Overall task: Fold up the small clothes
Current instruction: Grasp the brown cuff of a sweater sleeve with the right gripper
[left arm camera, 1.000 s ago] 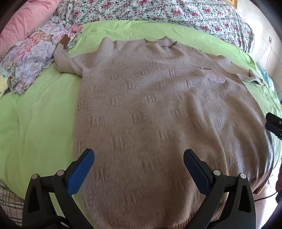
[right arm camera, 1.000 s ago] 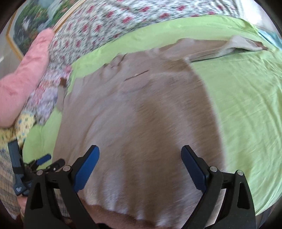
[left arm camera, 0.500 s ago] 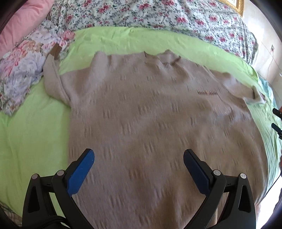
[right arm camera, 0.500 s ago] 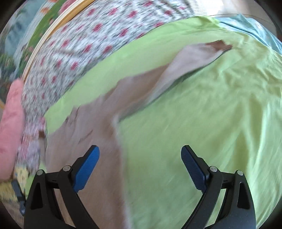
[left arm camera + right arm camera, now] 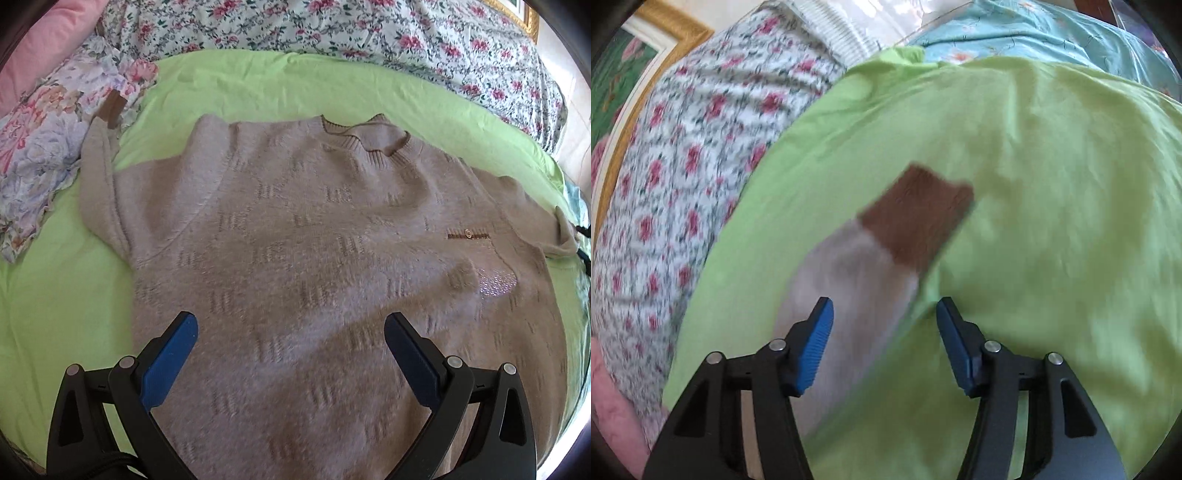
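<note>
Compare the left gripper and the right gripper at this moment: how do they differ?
The left gripper stands wide open over the sweater's body; the right gripper is narrower, its jaws having just been closing. The left has nothing between its pads; the right has the sweater's sleeve, below its brown cuff, between them, untouched. Both have blue pads and point down at the green sheet.

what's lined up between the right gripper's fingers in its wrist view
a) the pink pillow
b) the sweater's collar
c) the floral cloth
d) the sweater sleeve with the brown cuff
d: the sleeve with its brown cuff runs up from between the fingers of the right gripper, lying on the green sheet; the pads do not yet press it.
</note>
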Demonstrator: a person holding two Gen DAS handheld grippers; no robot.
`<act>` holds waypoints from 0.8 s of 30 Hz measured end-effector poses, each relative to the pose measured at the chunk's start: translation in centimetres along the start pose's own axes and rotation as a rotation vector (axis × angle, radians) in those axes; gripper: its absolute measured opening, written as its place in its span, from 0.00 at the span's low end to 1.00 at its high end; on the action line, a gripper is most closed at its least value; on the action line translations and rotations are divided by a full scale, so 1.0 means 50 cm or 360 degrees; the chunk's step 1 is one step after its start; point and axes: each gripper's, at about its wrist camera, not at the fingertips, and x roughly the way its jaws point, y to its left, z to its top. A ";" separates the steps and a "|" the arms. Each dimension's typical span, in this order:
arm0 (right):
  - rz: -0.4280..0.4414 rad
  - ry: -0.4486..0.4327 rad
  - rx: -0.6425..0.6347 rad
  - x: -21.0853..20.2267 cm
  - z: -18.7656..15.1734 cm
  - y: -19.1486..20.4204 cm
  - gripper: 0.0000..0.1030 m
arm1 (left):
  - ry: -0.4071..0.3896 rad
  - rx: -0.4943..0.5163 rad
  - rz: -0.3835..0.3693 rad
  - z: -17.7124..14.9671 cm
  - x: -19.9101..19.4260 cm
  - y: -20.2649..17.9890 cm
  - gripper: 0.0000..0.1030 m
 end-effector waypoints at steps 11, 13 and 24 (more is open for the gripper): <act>0.0265 -0.0004 -0.0317 -0.052 -0.063 0.160 0.06 | 0.0030 0.0002 -0.0082 -0.002 0.030 -0.018 0.98; 0.0417 0.0062 -0.0410 -0.073 -0.117 0.232 0.06 | 0.0030 -0.0007 -0.0107 -0.009 0.025 -0.012 0.98; 0.1047 0.0709 -0.0825 -0.050 -0.516 0.602 0.06 | 0.0002 -0.0105 -0.0308 -0.041 -0.016 0.062 0.98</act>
